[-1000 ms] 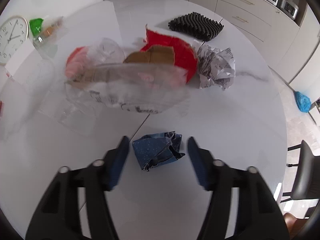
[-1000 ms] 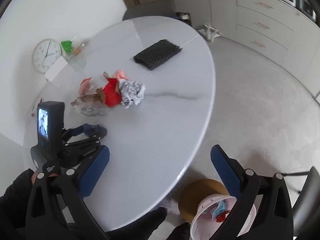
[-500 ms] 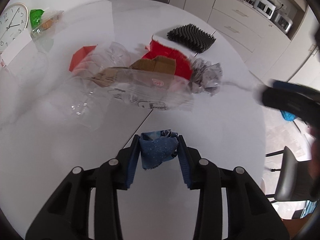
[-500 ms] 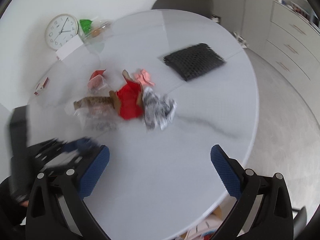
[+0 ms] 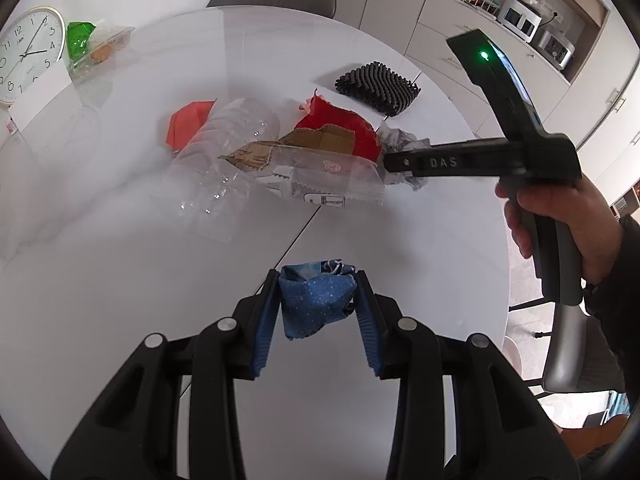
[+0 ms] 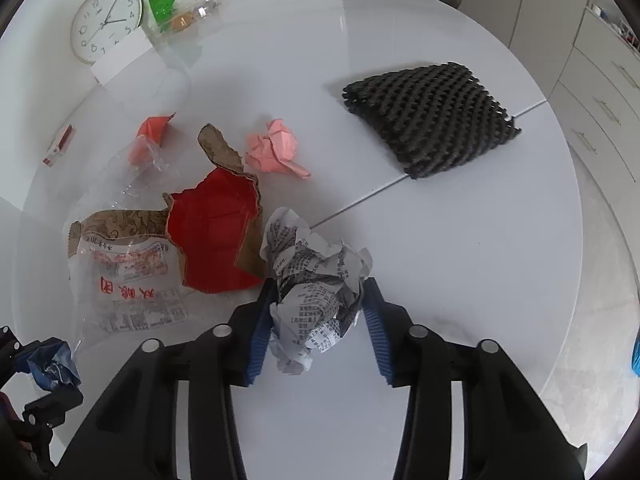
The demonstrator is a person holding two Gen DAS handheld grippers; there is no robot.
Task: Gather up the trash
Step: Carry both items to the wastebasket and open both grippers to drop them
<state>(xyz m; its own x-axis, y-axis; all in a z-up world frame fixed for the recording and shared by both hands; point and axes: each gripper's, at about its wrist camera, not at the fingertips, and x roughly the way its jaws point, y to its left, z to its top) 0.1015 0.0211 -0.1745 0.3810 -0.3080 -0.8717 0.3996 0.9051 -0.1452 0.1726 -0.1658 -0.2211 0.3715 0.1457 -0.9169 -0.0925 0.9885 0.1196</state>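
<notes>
On the round white table [image 6: 460, 264] lies a pile of trash. My left gripper [image 5: 318, 280] is shut on a crumpled blue paper [image 5: 316, 308] and holds it just above the tabletop. The same blue paper [image 6: 52, 362] shows at the lower left of the right wrist view. My right gripper [image 6: 319, 286] is down over a crumpled newspaper ball [image 6: 308, 248]; its jaws are closing and both pads touch the ball's sides. Beside the ball lie a torn red cardboard piece [image 6: 216, 232] and a printed clear plastic bag [image 6: 128, 280].
A pink paper wad [image 6: 276, 150], an orange-red folded paper [image 6: 154, 128] and a clear plastic tray [image 5: 228, 152] lie further back. A black foam mesh [image 6: 432, 120] sits at the far right. A clock [image 6: 106, 20] and a green-wrapped container [image 6: 162, 6] stand at the back left.
The left gripper closed on the blue paper and lifted it off the table. The right gripper swung in from beside the table, came down over the pile and closed around the newspaper ball.
</notes>
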